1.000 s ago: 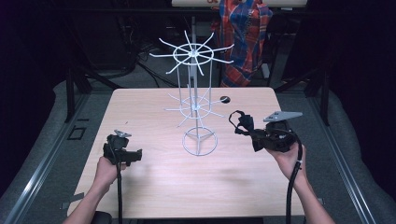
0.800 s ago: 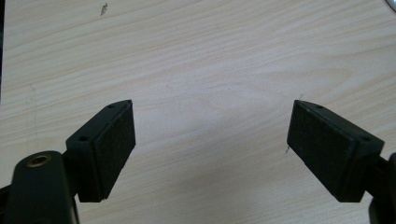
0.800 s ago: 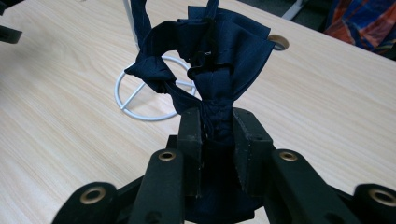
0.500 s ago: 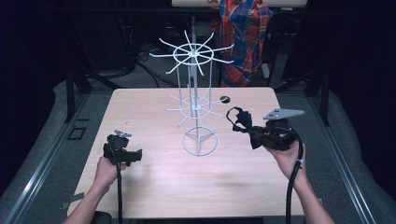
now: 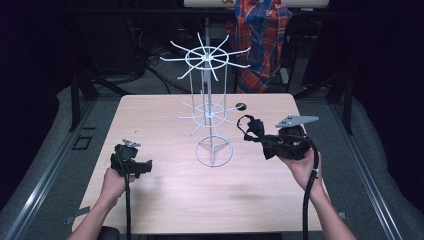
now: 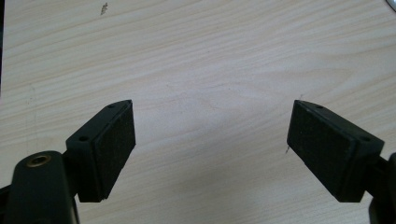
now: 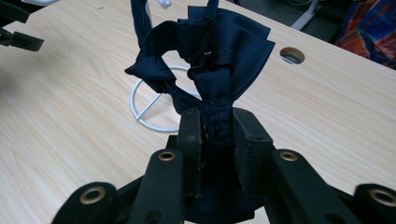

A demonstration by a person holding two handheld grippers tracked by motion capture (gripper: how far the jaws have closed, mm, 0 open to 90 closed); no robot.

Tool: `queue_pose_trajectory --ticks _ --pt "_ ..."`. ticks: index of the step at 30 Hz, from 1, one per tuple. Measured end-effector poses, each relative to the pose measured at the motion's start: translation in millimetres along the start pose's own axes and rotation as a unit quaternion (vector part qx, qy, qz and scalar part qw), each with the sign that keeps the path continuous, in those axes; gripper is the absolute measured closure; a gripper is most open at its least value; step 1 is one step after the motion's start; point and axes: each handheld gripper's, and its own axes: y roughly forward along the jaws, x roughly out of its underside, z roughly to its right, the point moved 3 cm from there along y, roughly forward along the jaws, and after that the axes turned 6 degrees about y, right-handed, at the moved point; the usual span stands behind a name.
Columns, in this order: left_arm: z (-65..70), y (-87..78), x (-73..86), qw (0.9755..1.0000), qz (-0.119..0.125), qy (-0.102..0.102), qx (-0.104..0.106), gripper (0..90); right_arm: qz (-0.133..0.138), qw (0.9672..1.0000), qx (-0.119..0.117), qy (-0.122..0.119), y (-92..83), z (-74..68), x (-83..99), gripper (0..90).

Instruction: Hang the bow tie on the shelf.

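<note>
A white wire rack with spoked hook rings stands on the middle of the wooden table. To its right, my right gripper is shut on a dark navy cloth piece, held above the table near the rack's lower ring. In the right gripper view the bunched cloth rises from between the jaws of the right gripper, with the rack's base ring behind it. My left gripper rests low at the table's left. It stands open over bare wood, with nothing between its pads.
A round cable hole lies in the table behind the rack, also seen as the hole in the right gripper view. A plaid cloth hangs beyond the far edge. Dark floor and metal frame surround the table.
My right gripper has drifted slightly left toward the rack with the navy cloth. The left gripper has stayed put.
</note>
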Motion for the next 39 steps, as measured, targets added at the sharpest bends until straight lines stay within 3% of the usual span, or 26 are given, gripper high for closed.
queue_pose_trajectory --ticks 25,39 --pt "0.0 -0.5 0.5 1.0 -0.002 -0.002 0.0 15.6 -0.029 0.9995 -0.009 -0.012 30.3 -12.5 -2.6 73.8" --pt "0.1 -0.7 0.5 1.0 -0.003 -0.002 0.0 15.6 -0.034 0.9993 -0.012 -0.003 41.6 -13.1 -3.3 73.8"
